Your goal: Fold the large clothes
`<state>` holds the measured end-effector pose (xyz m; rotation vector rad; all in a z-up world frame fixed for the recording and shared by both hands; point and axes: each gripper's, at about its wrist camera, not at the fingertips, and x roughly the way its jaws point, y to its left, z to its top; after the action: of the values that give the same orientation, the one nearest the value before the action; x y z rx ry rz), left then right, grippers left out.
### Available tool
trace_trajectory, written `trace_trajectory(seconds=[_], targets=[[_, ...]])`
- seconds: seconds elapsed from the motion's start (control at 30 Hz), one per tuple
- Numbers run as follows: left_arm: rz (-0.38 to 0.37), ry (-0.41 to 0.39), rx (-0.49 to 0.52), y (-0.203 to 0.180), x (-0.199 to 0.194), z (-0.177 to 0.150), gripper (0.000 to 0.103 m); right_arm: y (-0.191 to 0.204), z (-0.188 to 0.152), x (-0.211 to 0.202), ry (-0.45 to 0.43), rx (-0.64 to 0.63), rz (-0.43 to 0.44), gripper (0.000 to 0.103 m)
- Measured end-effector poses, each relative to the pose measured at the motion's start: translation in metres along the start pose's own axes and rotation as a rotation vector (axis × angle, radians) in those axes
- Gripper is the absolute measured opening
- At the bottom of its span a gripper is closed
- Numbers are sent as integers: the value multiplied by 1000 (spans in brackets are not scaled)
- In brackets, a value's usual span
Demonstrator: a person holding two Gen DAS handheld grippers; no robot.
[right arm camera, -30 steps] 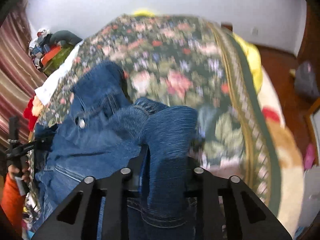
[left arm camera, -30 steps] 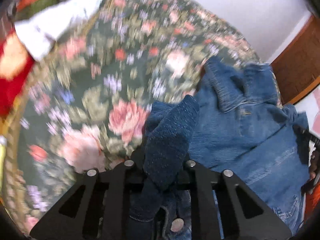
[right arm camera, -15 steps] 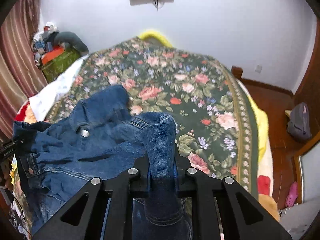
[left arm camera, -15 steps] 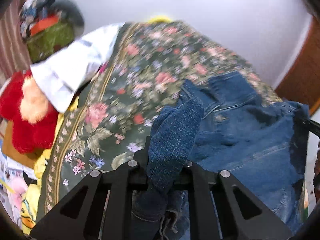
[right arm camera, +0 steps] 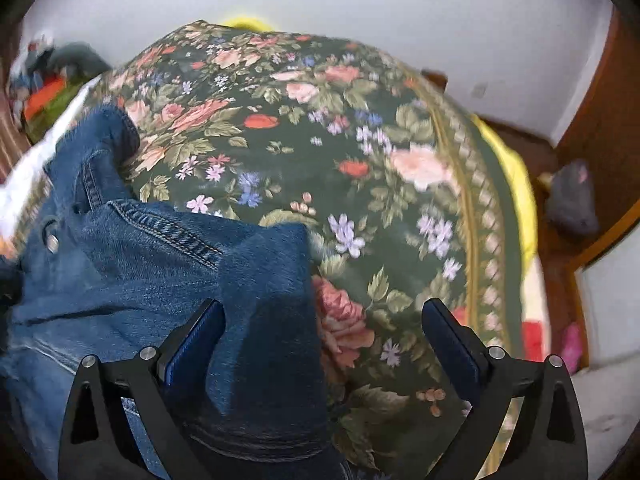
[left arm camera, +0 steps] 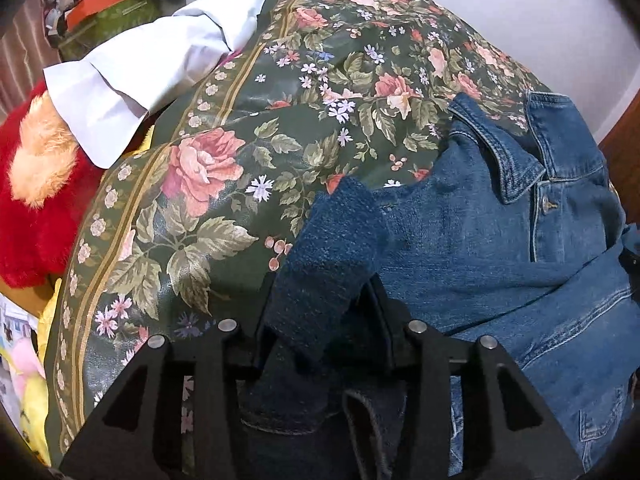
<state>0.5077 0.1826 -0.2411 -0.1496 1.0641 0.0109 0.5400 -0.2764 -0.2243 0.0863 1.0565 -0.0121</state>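
A denim jacket (left arm camera: 500,248) lies on a bed covered with a dark green flowered bedspread (left arm camera: 248,168), collar toward the far side and a metal button showing at the neck. The left claw (left arm camera: 324,312) is clamped on a fold of the jacket's fabric, which bunches up between its two black fingers and hangs back toward the camera. The right claw (right arm camera: 320,320) stands wide apart, its blue-padded fingers spread; a thick fold of the jacket (right arm camera: 168,264) rests against the inner side of its left finger, while the other finger hangs over the bare bedspread (right arm camera: 360,152). A white cloth (left arm camera: 152,68) and a red plush toy (left arm camera: 36,200) lie at the bed's left edge.
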Motion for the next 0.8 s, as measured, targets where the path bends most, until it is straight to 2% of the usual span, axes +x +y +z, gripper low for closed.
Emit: trace_trajectory(seconds=[0.13,0.27,0.53,0.67,0.8], targets=[[42,3,17,-4,-9,0,47,-2,-2,-16,-5,4,-2,98],[62,-15,15,-3,-37,0,47,9,-2,-47,-30,-33,4,98],[19,-154,29,-7,-147,-3,47,31,-12,-158,-177,-102,67,98],[-15,-235,50,-15,-210,-17,48,45,-25,-219,-259,-145,102,98],[-34,-285,94,-28,-253,-42,51,55,-49,-269,-315,-176,151,98]])
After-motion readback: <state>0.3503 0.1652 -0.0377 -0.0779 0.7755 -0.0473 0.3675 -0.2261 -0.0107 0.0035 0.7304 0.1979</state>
